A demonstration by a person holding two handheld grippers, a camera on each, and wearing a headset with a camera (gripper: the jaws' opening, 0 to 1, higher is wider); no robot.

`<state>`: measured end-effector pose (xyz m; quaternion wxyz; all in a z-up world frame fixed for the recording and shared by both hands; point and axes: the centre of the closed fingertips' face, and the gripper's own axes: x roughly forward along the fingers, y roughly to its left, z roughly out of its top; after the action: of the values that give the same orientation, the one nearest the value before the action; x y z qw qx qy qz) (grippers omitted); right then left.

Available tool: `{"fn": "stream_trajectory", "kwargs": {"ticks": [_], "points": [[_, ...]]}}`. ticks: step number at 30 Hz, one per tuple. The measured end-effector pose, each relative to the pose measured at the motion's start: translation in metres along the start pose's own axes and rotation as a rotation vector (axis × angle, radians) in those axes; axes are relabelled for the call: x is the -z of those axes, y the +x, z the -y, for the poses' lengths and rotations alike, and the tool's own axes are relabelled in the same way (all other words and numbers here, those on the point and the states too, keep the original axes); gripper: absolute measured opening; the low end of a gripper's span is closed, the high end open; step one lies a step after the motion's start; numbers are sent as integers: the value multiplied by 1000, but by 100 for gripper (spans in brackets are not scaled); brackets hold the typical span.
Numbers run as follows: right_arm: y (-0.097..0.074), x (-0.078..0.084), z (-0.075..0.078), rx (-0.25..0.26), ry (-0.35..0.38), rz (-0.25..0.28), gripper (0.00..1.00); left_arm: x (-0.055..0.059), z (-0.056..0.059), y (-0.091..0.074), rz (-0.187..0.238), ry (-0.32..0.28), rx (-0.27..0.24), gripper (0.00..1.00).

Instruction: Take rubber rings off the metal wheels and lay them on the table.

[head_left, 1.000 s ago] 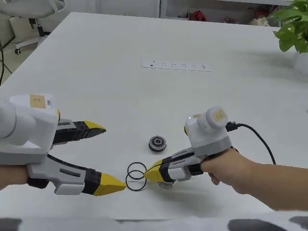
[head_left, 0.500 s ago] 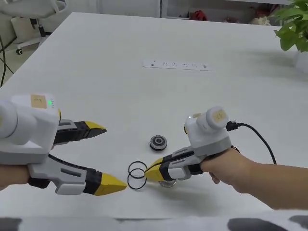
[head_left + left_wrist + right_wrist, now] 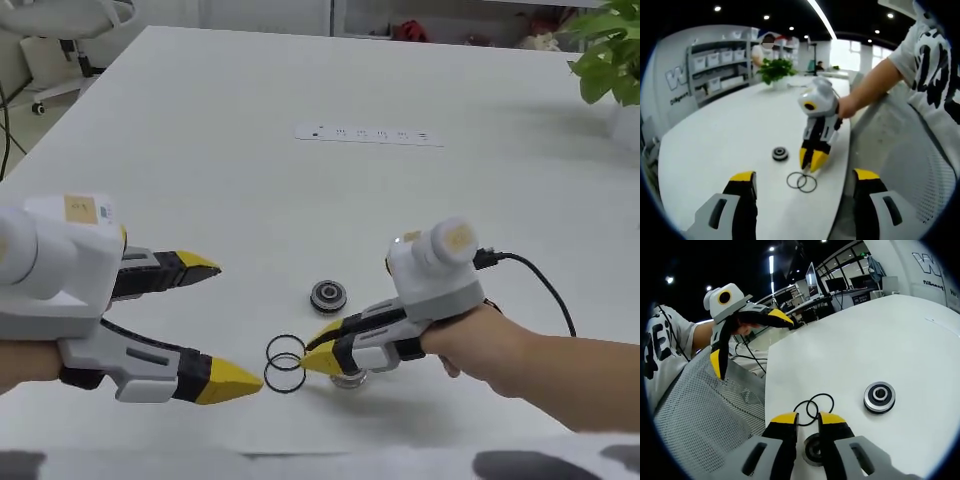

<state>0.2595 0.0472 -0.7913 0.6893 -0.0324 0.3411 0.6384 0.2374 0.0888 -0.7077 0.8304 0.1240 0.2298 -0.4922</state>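
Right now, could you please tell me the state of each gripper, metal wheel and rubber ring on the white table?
Left gripper: jaws wide open, empty.
Right gripper: jaws nearly closed around a small dark metal wheel; whether it grips, cannot tell.
Round silver metal wheel: lying flat, untouched.
Two thin black rubber rings: off the wheels, flat on the white table, overlapping.
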Motion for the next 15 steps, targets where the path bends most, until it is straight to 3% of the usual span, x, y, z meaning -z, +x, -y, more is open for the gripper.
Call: {"fn": "stream_trajectory", "kwargs": {"ticks": [15], "points": [[-15, -19, 4, 22, 11, 73, 15, -5, -7, 1, 3, 7, -5, 77]]}}
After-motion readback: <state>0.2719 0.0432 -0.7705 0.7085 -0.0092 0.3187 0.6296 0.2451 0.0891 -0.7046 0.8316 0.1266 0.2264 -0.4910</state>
